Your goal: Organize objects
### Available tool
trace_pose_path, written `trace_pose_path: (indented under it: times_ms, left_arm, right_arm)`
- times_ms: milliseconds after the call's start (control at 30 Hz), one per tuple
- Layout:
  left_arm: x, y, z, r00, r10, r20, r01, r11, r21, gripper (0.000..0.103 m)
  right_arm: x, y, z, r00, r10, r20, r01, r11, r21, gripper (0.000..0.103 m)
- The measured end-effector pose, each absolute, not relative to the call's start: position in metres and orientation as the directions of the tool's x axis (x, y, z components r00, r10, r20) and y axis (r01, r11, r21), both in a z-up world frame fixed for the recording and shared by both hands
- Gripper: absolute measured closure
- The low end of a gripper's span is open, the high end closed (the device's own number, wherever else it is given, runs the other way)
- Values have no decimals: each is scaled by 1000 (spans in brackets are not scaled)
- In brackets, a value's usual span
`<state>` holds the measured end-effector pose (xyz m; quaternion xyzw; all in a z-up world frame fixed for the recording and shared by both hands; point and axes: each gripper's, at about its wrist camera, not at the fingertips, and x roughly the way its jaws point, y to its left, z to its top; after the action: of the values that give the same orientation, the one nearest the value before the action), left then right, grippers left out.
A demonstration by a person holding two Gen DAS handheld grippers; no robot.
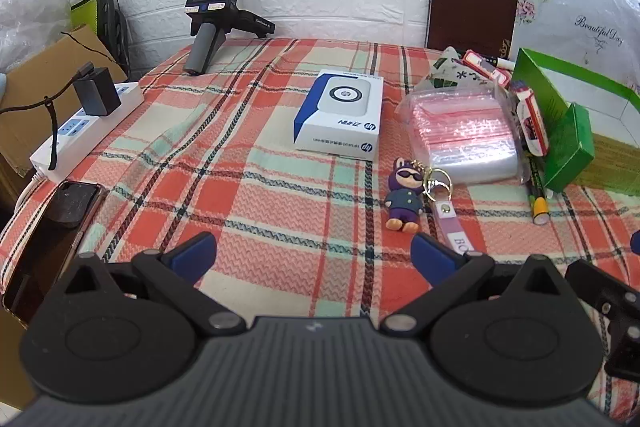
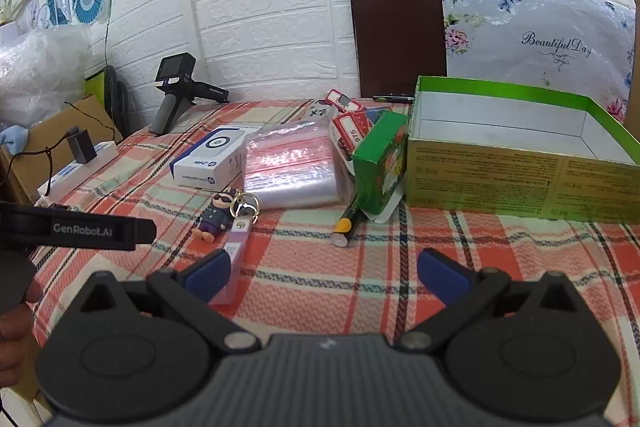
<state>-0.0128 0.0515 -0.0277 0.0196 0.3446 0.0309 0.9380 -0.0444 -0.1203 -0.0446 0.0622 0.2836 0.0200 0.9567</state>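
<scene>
Left hand-held gripper (image 1: 314, 253) hangs low over the plaid-covered desk (image 1: 280, 211), blue fingers spread wide, nothing between them. Right hand-held gripper (image 2: 324, 269) likewise spread and empty, above bare cloth near the front edge.

Things to sort lie in a loose cluster at centre-right of the desk. White-and-blue HP box (image 1: 340, 113) lies flat, apart from the rest. Just beside it, a stack of clear zip bags (image 2: 294, 167) with red seal strips. In front of the bags, a purple figurine keychain (image 2: 214, 217) on its back, its ring and pink strap (image 2: 236, 259) trailing toward the right gripper's left finger. A small green carton (image 2: 380, 163) leans against the open green box (image 2: 500, 179), touching it. A yellow-capped marker (image 2: 346, 225) pokes out from under the carton. Red-and-white label packs (image 2: 352, 125) are piled behind the bags.

Left edge: power strip (image 1: 80, 129) with black adapter plugged in, a dark phone (image 1: 52, 239), a spare gripper unit (image 1: 212, 23) standing at the back. Brown chair back (image 2: 400, 35) is beyond the desk.
</scene>
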Motion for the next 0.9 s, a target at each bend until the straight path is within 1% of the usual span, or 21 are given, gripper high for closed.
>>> trace_pose_path:
  times_ms: [267, 400, 567, 667, 767, 833, 867, 900]
  left_arm:
    - [-8, 51, -35, 747, 78, -660, -45, 997, 67, 0]
    - [-2, 54, -38, 741, 50, -669, -26, 999, 47, 0]
    - [9, 64, -33, 743, -106, -661, 71, 994, -79, 0]
    - [15, 64, -33, 731, -190, -655, 145, 982, -124, 0]
    - [26, 64, -34, 707, -255, -660, 202, 967, -157, 0]
    - [36, 68, -36, 686, -296, -665, 226, 955, -192, 1]
    - [41, 68, -37, 677, -313, -666, 238, 949, -205, 6]
    - [46, 69, -38, 664, -333, -670, 253, 943, -218, 8]
  right_arm:
    - [-46, -110, -46, 850, 91, -520, -61, 995, 74, 0]
    - [-44, -104, -49, 845, 115, -522, -103, 993, 52, 0]
    - [-40, -96, -52, 836, 166, -522, -167, 985, 46, 0]
    - [-38, -90, -53, 836, 184, -517, -196, 980, 32, 1]
    - [-30, -85, -55, 827, 202, -525, -219, 975, 30, 6]
    - [-23, -82, -58, 813, 217, -540, -240, 970, 29, 12]
    - [-18, -79, -60, 805, 223, -549, -250, 968, 26, 13]
    - [-14, -77, -62, 798, 228, -558, -260, 965, 23, 15]
